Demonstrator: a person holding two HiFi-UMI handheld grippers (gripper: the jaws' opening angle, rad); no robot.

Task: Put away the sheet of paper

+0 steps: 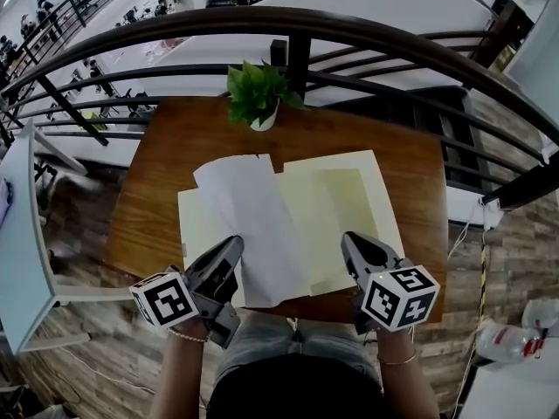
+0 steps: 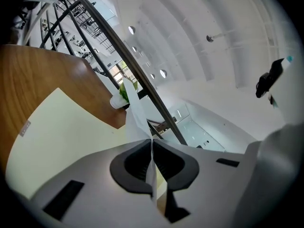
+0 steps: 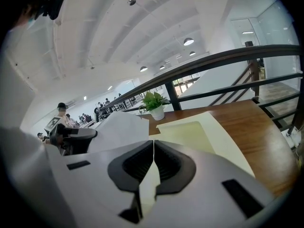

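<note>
White sheet of paper [image 1: 251,230] over open cream folder [image 1: 351,201] on wooden table [image 1: 175,147], not yet tucked flat. Left gripper [image 1: 236,243] clamped on sheet's near edge; right gripper [image 1: 348,239] pinching folder's near edge. Left to do, likely: settle sheet, close folder.

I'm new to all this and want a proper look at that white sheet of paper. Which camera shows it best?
The head view: nearly the whole sheet of paper shows, spread over the open folder. The left gripper view sees it only edge-on between shut jaws. The right gripper view catches just part of it.
</note>
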